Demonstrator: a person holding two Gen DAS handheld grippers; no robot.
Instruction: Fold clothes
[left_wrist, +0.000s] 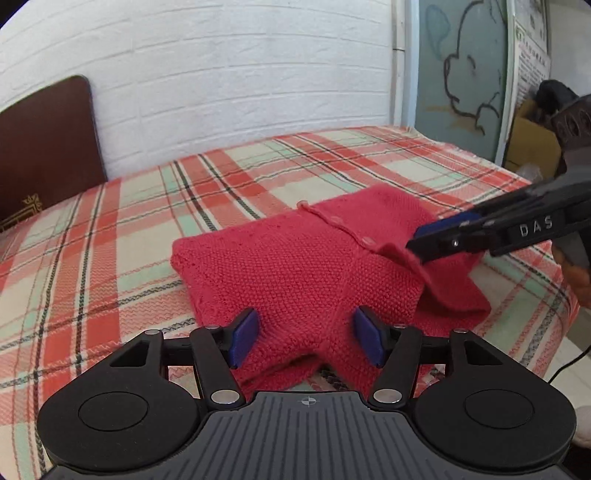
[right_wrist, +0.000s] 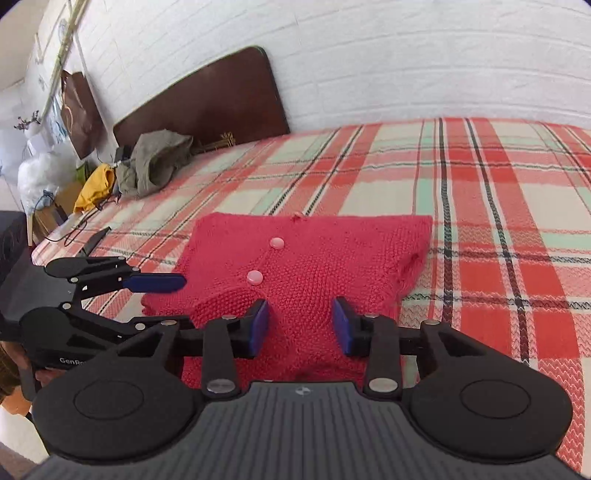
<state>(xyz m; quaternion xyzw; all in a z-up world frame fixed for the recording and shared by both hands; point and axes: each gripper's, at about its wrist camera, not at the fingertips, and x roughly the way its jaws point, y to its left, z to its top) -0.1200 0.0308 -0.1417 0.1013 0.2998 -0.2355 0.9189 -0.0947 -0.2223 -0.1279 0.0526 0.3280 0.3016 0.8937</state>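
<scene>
Lying on the plaid bed cover (right_wrist: 480, 206) is a red knitted cardigan (right_wrist: 306, 266), folded into a compact bundle near the front edge of the bed. Two pink buttons (right_wrist: 255, 277) run along its middle seam in the right wrist view, with a small knot of yarn at the far edge.

Seen from its own camera, the left tool (left_wrist: 304, 338) hovers low over the near part of the cardigan with its blue pads wide apart; the knit lies beneath and between them, but the pads do not press on it. The right tool (right_wrist: 301, 328) stands narrower, its pads also apart, with the red knit showing in the gap and nothing pinched.

In the left wrist view the right tool comes in from three o'clock, its tip at the buttoned edge of the cardigan; whether it touches the cloth there I cannot tell. In the right wrist view the left tool reaches in from nine o'clock, its blue pad level with the cardigan's left edge.

At ten o'clock from the cardigan, near the dark headboard (right_wrist: 207, 103), lie an olive garment (right_wrist: 155, 162) and a yellow one (right_wrist: 94, 186), well apart from the red bundle.
</scene>
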